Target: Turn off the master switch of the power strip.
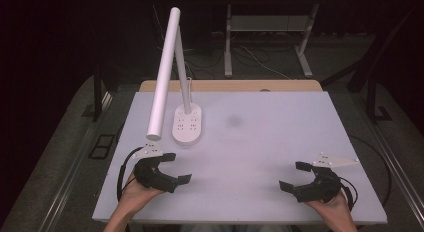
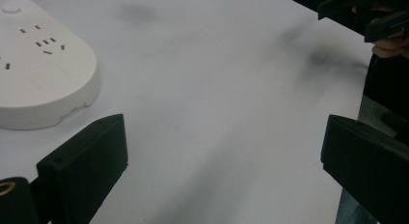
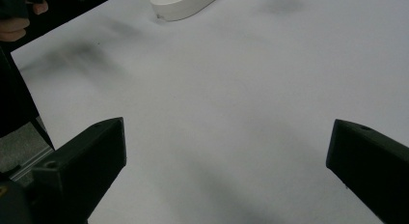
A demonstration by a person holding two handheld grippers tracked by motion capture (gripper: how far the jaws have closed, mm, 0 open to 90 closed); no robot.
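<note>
The left hand-held gripper rests low on the desk with its jaws spread wide and nothing between them; the right hand-held gripper, well apart from it, is likewise spread and empty. The white desk lamp stands just ahead of the left one, its socket base close to the left jaw. The likely risk: a careless reach could strike the overhanging lamp head and tip the lamp.

A white desk lamp stands on a white table; both tools are black.
</note>
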